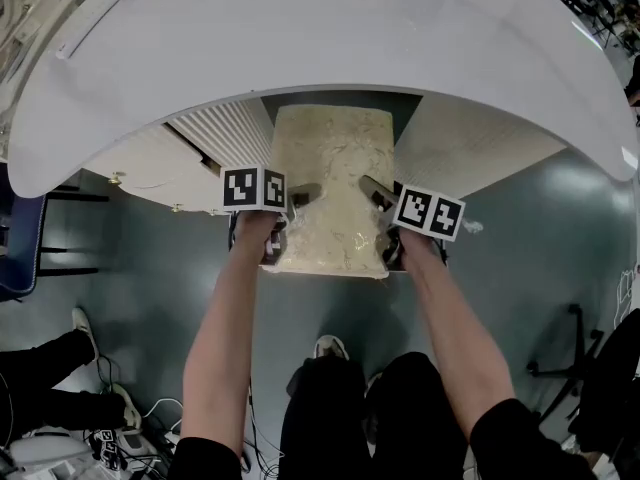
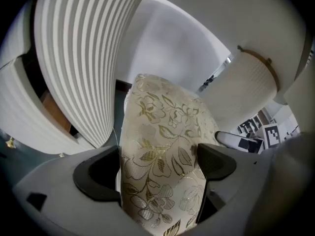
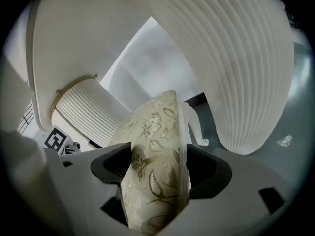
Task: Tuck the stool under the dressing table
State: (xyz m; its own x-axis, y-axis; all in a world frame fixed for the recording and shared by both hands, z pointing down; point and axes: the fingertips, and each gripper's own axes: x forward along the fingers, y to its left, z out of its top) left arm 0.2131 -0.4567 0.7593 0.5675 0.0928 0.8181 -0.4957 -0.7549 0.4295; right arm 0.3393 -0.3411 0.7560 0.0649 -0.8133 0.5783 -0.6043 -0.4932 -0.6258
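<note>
The stool has a cream cushion with a gold floral pattern and stands in the gap beneath the curved white dressing table top, its far end under the top. My left gripper is shut on the cushion's left side, and my right gripper is shut on its right side. In the left gripper view the stool cushion fills the space between the jaws of the left gripper. The right gripper pinches the cushion edge the same way; a white stool leg shows beyond.
Fluted white pedestals flank the stool, the left pedestal and the right pedestal. My own legs and a shoe are just behind the stool. Cables and another person's leg lie at lower left; a black stand is at right.
</note>
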